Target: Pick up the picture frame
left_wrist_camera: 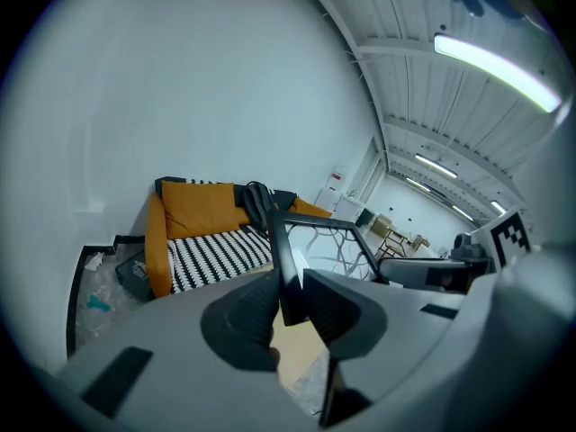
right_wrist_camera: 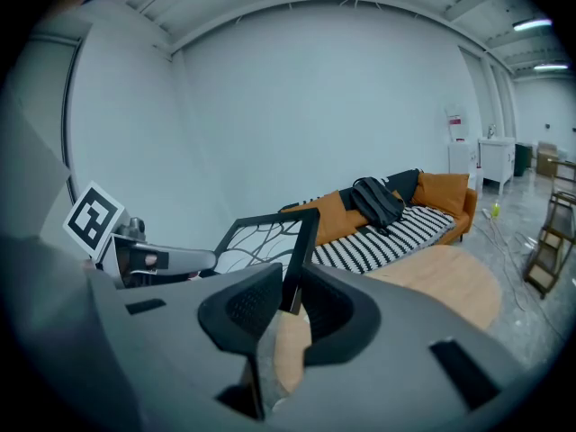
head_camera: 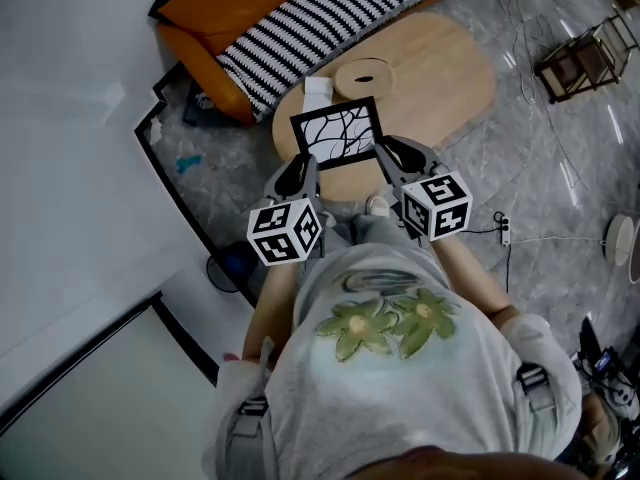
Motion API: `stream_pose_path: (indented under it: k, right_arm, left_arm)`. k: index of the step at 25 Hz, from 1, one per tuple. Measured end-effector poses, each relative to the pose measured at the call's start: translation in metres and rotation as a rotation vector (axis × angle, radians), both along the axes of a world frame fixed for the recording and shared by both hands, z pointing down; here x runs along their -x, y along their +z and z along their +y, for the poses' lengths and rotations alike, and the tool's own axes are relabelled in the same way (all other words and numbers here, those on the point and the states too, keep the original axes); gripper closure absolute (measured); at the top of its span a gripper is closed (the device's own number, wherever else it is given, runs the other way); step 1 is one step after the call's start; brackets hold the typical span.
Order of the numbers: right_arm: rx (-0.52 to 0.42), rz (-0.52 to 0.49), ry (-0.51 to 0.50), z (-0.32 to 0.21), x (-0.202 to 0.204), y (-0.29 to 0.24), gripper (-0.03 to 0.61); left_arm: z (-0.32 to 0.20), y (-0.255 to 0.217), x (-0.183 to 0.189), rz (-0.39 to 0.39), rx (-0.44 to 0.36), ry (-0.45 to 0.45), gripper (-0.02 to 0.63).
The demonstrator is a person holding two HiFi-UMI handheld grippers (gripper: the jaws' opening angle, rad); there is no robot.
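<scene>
The orange sofa (head_camera: pixel 230 3) sits beyond, with the oval wooden tabletop (head_camera: pixel 445 68) before me. The black picture frame (head_camera: pixel 337 133) is over the tabletop's near end, straight ahead. It spans crosswise between my hands, so neither is nearer. My left hand-held gripper (head_camera: pixel 303 171) pinches its left side bar and my right hand-held gripper (head_camera: pixel 390 160) pinches its right one, pads pressed on each. A round wooden disc (head_camera: pixel 363 76) lies just past the far edge. Overhead looks open, so I judge straight up the free way.
</scene>
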State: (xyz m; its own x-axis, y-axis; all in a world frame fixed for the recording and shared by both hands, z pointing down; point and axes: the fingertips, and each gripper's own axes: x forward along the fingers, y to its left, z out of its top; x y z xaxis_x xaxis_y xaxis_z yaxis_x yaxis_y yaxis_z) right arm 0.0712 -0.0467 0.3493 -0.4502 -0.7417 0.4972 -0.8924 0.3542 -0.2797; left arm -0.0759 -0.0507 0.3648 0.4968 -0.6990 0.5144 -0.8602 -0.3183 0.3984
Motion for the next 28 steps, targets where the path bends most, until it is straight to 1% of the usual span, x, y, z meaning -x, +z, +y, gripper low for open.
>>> stream_pose_path:
  k: [8,28]
  right_arm:
    - [-0.040,0.005,0.009,0.001,0.000,-0.010,0.508]
    - [-0.063,0.007,0.017,0.001,0.000,-0.016,0.508]
  left_arm:
    - [0.001,-0.011,0.000,0.000,-0.033,-0.013,0.520]
    - [0.002,-0.021,0.001,-0.007,-0.061,-0.011,0.521]
